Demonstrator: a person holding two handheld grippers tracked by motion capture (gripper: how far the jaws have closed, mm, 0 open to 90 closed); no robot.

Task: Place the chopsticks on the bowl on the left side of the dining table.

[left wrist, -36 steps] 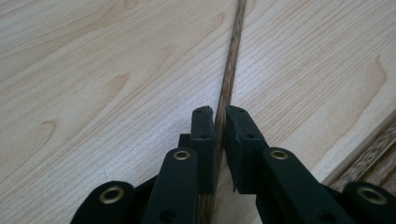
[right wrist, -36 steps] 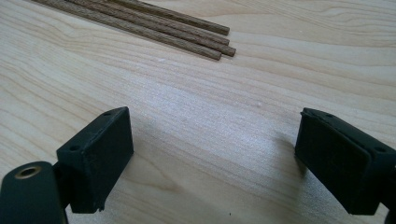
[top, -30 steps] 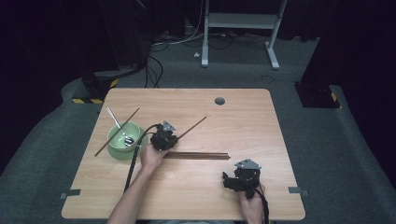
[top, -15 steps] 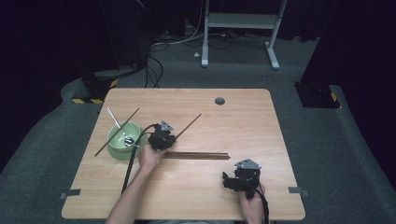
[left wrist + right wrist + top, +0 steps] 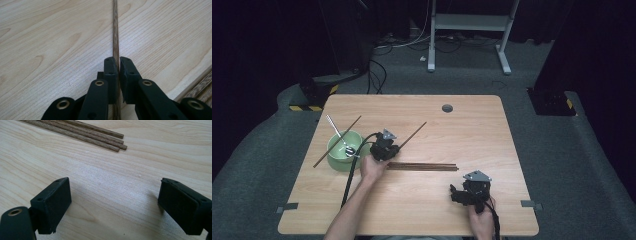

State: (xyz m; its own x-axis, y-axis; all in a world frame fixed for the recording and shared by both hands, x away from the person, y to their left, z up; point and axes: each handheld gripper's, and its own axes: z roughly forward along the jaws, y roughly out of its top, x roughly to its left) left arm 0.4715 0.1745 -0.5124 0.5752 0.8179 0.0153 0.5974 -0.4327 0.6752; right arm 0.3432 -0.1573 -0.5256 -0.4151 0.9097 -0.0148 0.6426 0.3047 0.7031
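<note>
Left gripper (image 5: 117, 67) jaws pinch one wooden stick (image 5: 115, 30) on the counter (image 5: 512, 150). Right gripper (image 5: 115, 205) jaws spread wide, near 3 more sticks (image 5: 100, 137).

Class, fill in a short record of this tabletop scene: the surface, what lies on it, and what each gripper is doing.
surface: light wooden table
bowl: pale green round bowl holding a metal whisk, one dark wooden stick laid across it
bundle: dark wooden sticks lying together mid-table
left gripper: jaws shut on a single thin brown wooden stick
right gripper: jaws wide open above bare wood, holding nothing
</note>
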